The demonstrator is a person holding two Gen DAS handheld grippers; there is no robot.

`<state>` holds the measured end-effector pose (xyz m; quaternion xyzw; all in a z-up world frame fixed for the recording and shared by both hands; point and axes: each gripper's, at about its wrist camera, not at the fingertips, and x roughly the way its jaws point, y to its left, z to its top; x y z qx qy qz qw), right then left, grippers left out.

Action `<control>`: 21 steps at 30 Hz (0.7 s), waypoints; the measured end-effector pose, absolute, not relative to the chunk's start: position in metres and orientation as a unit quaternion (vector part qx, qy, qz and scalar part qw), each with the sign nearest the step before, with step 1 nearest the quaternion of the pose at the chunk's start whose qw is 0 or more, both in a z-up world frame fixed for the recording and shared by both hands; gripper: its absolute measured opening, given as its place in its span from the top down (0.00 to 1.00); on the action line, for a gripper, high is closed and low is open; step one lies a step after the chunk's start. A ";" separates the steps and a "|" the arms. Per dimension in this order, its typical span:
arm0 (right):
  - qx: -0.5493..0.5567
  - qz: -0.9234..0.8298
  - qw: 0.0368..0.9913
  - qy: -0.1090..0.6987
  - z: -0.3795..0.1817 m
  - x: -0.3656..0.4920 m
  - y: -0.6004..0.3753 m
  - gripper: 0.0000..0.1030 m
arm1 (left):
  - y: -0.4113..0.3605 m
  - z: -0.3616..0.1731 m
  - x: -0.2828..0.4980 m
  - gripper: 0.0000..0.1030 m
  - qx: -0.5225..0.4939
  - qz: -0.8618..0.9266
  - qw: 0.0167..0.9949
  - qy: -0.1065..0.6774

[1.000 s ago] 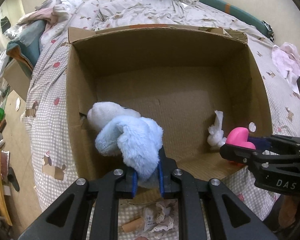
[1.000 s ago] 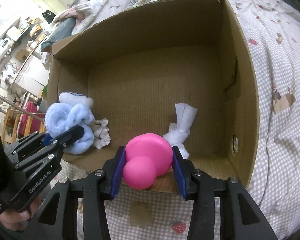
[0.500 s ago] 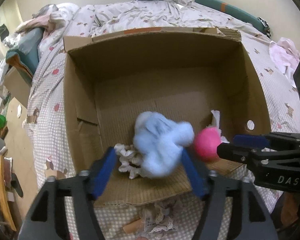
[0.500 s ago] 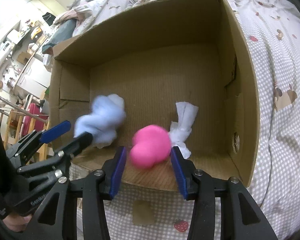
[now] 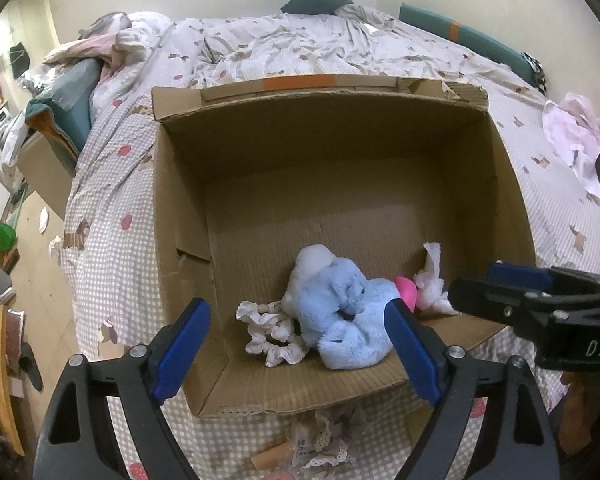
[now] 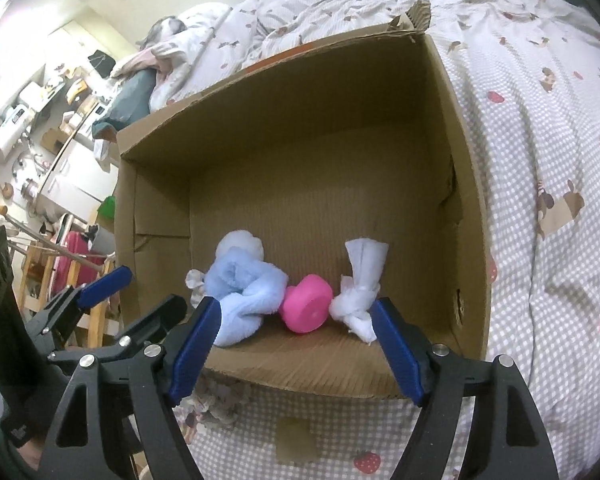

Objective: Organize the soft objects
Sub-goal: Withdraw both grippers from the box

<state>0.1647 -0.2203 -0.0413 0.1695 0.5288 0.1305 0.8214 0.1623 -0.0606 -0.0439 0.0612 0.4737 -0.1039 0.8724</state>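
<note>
Blue plush (image 5: 342,312) and pink toy (image 6: 306,309) now loose in box (image 5: 512,184), both claws newly spread apart.

Blue plush (image 5: 346,320) lying in cardboard box (image 5: 180,208), beside white scrunchie (image 5: 270,334).

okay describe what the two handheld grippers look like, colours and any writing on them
Both are matte black plastic frames with triangular cut-outs, silver screw heads at the joints, and blue pads lining the inner faces of the fingers. The left gripper carries white lettering that looks like "GenRobot.AI" on its side, only partly readable here. The right gripper shows white letters "DAS" on its side. No cables are visible.
</note>
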 end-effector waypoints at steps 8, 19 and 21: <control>0.169 0.133 0.827 0.519 -0.033 0.157 -0.220 0.20 | -0.055 -0.030 0.149 0.15 0.080 -0.087 0.886 0.449; 0.158 0.139 0.832 0.513 -0.019 0.123 -0.220 0.20 | -0.021 -0.010 0.126 0.15 -0.003 -0.089 0.877 0.473; 0.151 0.142 0.836 0.508 -0.015 0.116 -0.219 0.20 | -0.016 -0.012 0.118 0.15 0.001 -0.071 0.876 0.477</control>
